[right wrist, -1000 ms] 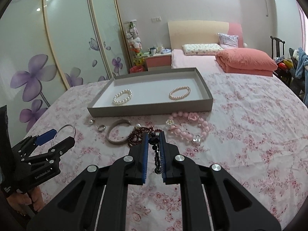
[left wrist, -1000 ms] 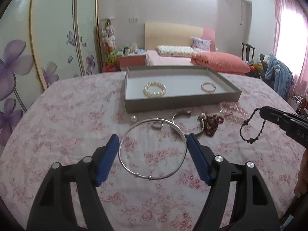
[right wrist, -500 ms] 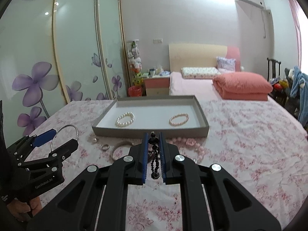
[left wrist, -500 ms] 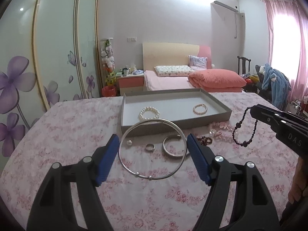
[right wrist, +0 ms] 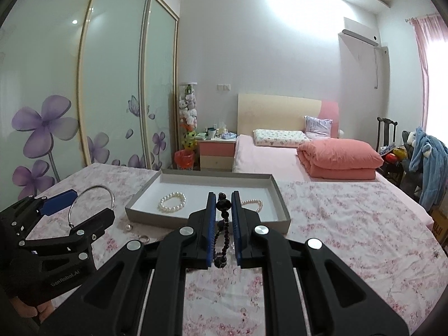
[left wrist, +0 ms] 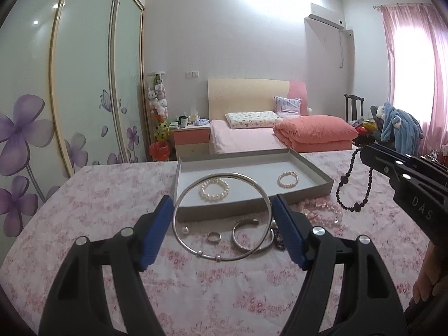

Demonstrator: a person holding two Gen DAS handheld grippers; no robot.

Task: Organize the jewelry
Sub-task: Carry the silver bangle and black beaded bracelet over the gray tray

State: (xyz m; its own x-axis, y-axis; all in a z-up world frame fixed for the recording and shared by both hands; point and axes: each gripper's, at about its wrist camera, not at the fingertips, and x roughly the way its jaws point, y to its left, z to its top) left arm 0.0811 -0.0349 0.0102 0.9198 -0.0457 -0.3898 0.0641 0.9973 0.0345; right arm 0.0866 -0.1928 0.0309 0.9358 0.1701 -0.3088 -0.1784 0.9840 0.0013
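Silver bangle (left wrist: 222, 215) clamped across L gripper (left wrist: 222, 212), up off the floral cloth (left wrist: 84, 210). R gripper (right wrist: 223, 212) pinches black bead strand (right wrist: 222, 232), dangling nr grey tray (left wrist: 316, 168) w/ two pearl bracelets (left wrist: 214, 190).

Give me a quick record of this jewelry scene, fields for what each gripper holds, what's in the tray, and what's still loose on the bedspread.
left gripper: shut on silver bangle
right gripper: shut on black bead bracelet, hanging
gray tray: two pearl bracelets, apart
loose on bedspread: small ring, silver cuff, single pearl, pink bead bracelet
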